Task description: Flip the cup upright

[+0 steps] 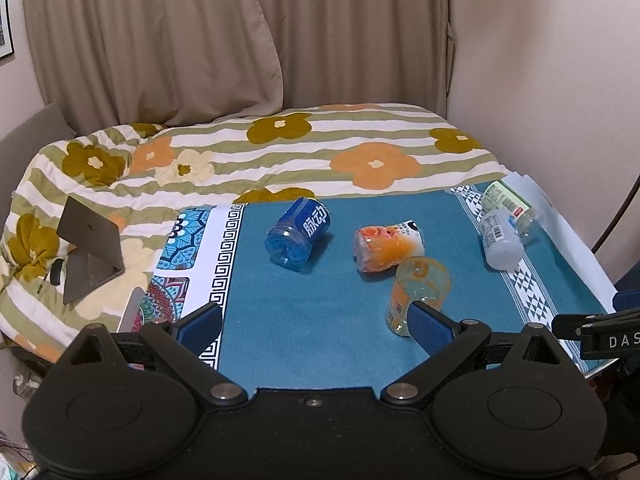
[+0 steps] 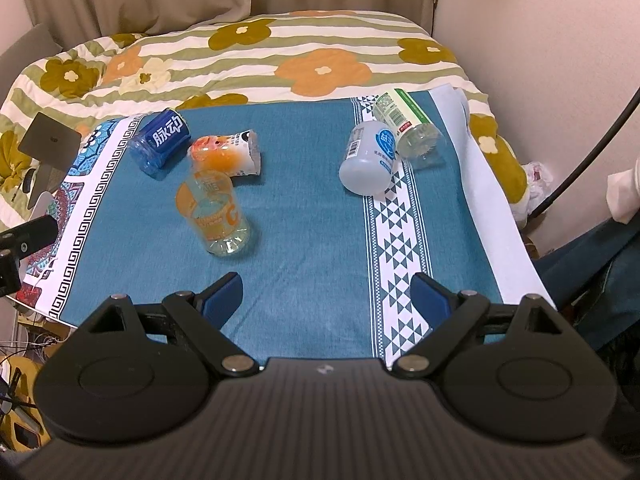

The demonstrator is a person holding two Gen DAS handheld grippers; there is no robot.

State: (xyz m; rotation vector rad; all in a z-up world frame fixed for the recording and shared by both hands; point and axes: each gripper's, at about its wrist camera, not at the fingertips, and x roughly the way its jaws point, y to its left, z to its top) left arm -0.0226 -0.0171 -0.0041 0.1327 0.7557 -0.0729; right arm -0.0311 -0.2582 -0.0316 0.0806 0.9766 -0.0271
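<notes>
Several cut-bottle cups lie tipped over on a teal cloth. A blue cup lies at the back left. Beside it lies an orange-and-white cup, and a clear cup with an orange label lies in front of that. At the right, a white cup and a green-labelled cup lie touching. My left gripper hovers open near the cloth's front, its right finger just before the clear orange cup. My right gripper is open above bare cloth, holding nothing.
A flowered quilt covers the bed behind the cloth. A grey tablet on a stand sits at the left. Curtains and a wall close off the back. A dark cable hangs at the right.
</notes>
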